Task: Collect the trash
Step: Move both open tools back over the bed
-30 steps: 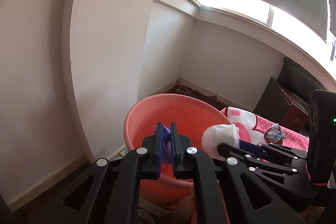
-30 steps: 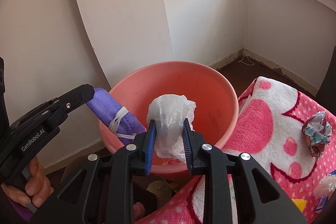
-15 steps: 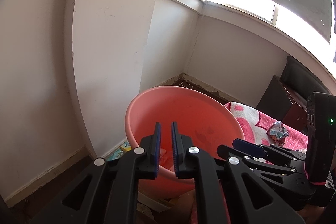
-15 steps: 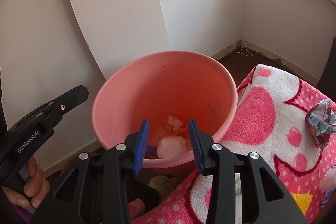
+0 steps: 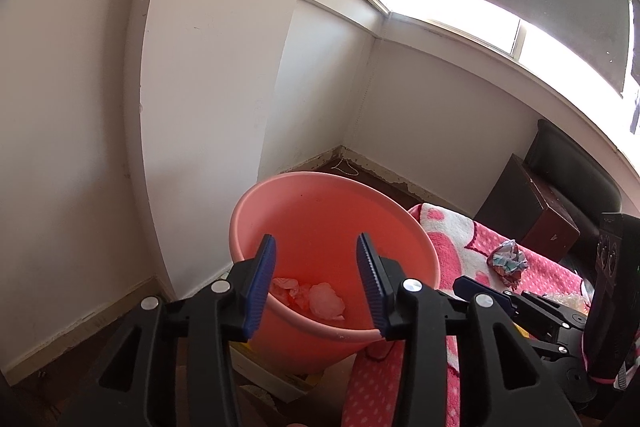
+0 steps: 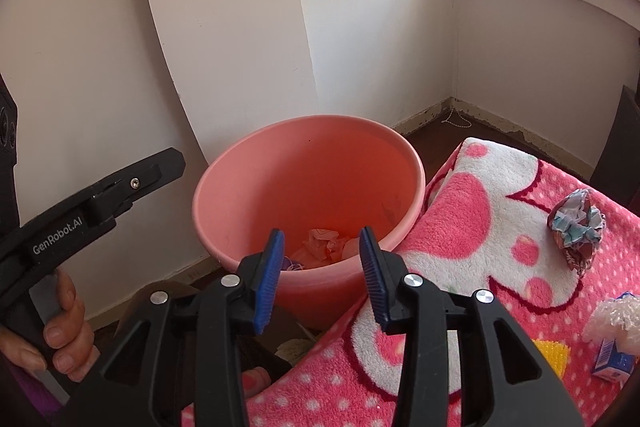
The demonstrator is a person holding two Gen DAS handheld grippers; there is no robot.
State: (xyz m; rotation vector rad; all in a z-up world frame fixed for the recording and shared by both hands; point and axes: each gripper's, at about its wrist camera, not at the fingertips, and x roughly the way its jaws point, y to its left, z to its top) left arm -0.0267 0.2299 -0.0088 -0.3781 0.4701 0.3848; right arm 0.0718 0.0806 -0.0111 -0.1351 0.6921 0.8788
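Two grippers, left gripper (image 5: 316, 267) with jaws opening and right gripper (image 6: 322, 267) open, both empty over the pink bucket (image 6: 248, 163); beside it, the crumpled wrapper (image 6: 576, 227) looks light and crushable, so pinch its middle.

A smooth, matt plastic finish is shown by the pink bucket (image 6: 256, 187). The pink blanket (image 6: 460, 227) is made of fluffy cloth, and crumpled paper (image 6: 576, 223) is seen on it.
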